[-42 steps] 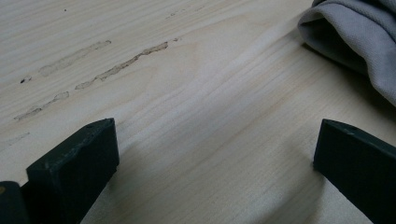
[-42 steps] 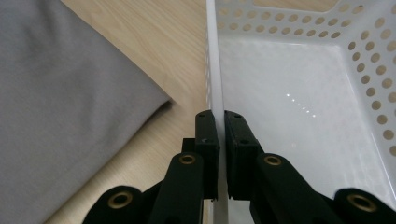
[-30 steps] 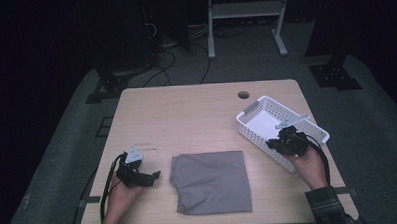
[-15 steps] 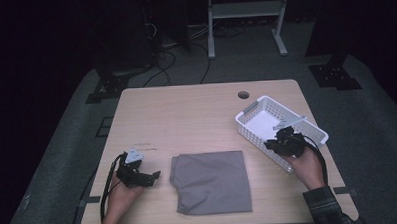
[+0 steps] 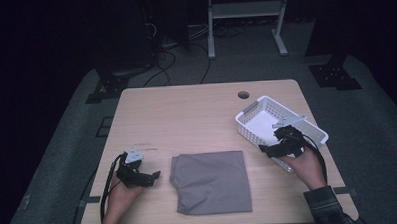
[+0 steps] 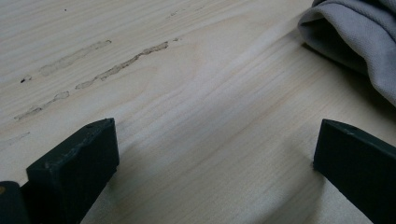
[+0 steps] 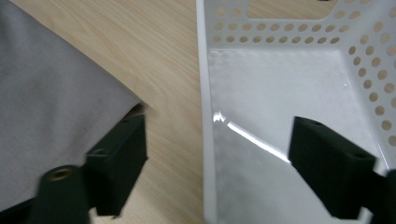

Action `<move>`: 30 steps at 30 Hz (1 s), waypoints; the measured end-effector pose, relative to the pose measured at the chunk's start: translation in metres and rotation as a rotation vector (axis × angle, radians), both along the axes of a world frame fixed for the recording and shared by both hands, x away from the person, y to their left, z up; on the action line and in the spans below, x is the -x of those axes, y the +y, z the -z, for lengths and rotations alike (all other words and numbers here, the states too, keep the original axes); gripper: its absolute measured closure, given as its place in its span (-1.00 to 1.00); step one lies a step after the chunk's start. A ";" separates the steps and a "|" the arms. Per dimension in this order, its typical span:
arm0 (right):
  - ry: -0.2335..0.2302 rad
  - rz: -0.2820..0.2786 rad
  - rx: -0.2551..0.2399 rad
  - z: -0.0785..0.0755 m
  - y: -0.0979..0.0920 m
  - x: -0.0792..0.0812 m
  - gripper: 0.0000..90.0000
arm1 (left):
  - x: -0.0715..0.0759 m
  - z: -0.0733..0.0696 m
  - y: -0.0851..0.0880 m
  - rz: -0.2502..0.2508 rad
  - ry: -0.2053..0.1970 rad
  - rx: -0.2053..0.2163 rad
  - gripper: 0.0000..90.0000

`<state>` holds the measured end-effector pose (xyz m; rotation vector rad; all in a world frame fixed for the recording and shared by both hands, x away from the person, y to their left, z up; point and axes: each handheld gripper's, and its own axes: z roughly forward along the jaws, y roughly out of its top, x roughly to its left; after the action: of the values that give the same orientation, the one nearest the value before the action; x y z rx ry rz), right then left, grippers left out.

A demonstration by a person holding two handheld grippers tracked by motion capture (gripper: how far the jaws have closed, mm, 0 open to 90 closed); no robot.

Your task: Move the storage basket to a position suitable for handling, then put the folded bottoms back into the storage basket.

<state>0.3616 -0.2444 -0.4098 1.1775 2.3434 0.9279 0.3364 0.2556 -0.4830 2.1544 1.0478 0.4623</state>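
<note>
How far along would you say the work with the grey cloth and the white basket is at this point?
Done: the grey cloth lies folded. In hand: the right gripper, jaws just opened, straddles the white basket wall, unclamped. The left gripper rests open beside the cloth. Probably left: putting the cloth in the empty basket.

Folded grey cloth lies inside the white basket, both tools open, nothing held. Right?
Not quite. The grey cloth lies on the bare table, left of the white basket and apart from it; the basket holds nothing, as the high view shows. The rest stands: left tool and right tool are open, and the right's jaws have just been opening, on nothing.
</note>
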 end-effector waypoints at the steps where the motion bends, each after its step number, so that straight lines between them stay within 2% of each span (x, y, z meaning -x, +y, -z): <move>1: 0.000 -0.002 -0.001 -0.001 0.001 0.000 -0.72 | 0.000 0.000 0.000 0.000 0.000 0.000 -1.00; 5: -0.005 -0.034 -0.006 -0.004 0.007 0.001 -1.00 | 0.000 0.000 0.000 0.000 0.000 0.000 -1.00; 22: -0.033 -0.102 -0.006 -0.008 0.029 0.006 -1.00 | 0.000 0.000 0.000 0.000 0.000 0.000 -1.00; 30: -0.061 -0.170 -0.019 -0.012 0.040 0.010 -1.00 | 0.000 0.000 0.000 0.004 0.001 0.001 -1.00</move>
<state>0.3514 -0.2042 -0.3982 0.9544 2.4195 1.0285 0.3365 0.2559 -0.4831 2.1554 1.0439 0.4584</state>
